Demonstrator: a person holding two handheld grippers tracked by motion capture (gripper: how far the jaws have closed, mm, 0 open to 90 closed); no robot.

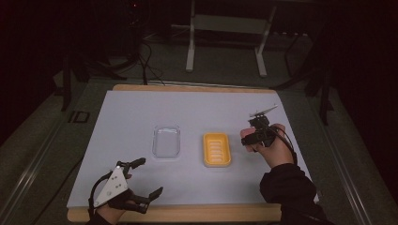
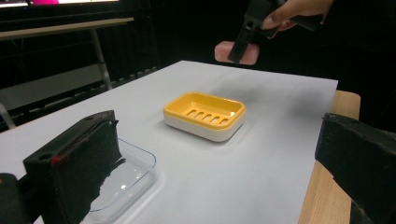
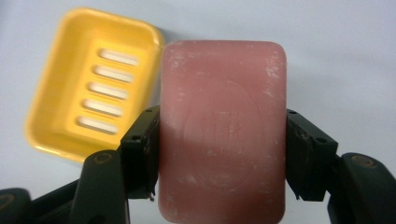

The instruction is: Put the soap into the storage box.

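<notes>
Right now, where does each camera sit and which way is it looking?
High view: above the person's side, looking forward and down at the table; both forearms enter from the bottom.
Left gripper view: low on the open left gripper, facing across the clear lid toward the soap dish.
Right gripper view: on the right gripper, looking down over the clamped pink soap.
All three views share the soap dish.

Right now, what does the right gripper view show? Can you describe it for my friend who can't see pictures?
A pink bar of soap is squeezed between the two black jaws of the right gripper, held up above a white table. Behind it, to the left, sits an empty yellow soap dish with five slots in its bottom.
</notes>
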